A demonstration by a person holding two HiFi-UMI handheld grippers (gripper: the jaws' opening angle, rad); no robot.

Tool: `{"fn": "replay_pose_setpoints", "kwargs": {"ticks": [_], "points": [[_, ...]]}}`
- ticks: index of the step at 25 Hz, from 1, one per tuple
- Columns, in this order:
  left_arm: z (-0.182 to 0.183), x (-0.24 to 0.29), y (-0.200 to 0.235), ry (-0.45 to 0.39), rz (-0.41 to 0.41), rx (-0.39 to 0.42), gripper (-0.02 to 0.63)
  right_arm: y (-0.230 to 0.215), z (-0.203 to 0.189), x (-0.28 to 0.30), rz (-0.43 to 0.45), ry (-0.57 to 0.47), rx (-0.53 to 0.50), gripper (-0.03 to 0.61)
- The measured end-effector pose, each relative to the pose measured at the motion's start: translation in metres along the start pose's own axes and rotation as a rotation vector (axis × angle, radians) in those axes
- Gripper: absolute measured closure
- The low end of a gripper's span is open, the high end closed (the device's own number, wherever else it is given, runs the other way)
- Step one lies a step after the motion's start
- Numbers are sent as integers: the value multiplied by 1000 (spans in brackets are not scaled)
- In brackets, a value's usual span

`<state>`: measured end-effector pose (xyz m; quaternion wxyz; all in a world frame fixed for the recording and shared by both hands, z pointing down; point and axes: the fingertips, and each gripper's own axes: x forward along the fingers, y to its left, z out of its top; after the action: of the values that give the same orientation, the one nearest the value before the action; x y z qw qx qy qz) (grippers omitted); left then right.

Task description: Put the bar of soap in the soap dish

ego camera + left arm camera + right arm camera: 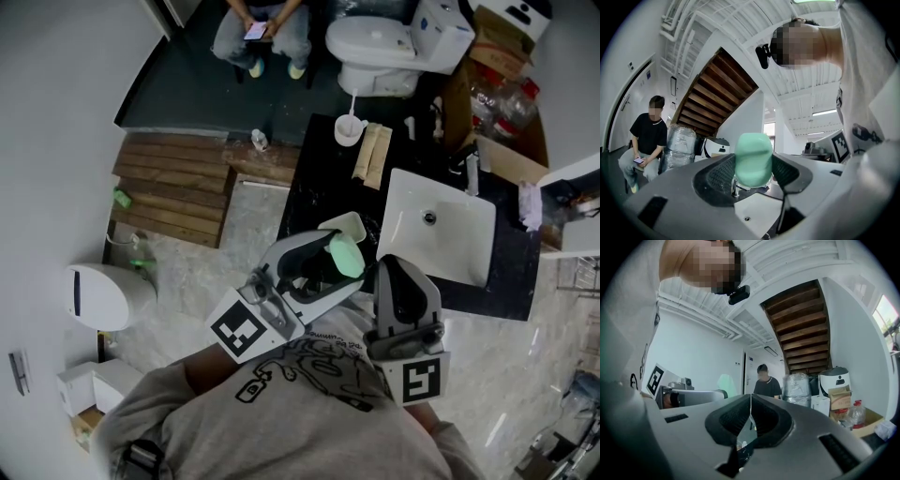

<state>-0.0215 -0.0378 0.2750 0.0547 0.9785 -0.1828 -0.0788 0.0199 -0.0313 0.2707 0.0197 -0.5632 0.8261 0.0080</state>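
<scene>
Fingers of my left gripper point(337, 266) pinch one smooth, rounded mint-green bar of soap point(346, 254) at the near edge of one white soap dish point(330, 224). Left gripper view: two textured black pads point(717, 176) flank it. Right gripper view: my right gripper point(750, 414) is closed and empty.

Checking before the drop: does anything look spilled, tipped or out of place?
Nothing stands out. The soap sits squarely between the jaws of the left gripper, the dish rests right way up on the counter beside the sink, and no spill shows.
</scene>
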Motion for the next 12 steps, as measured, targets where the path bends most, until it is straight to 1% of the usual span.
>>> {"fn": "replay_pose_setpoints", "kwargs": {"ticks": [2,6,12], "points": [[0,4,-2,-6,-2,-2,368,-4,0,0,8,0,3,555],[4,7,-3,-21,21,-11,368,-8,2,-2,28,2,3,555],[-1,16,-7,-7,26,-1,368,-15,4,-7,35,-1,13,555]]}}
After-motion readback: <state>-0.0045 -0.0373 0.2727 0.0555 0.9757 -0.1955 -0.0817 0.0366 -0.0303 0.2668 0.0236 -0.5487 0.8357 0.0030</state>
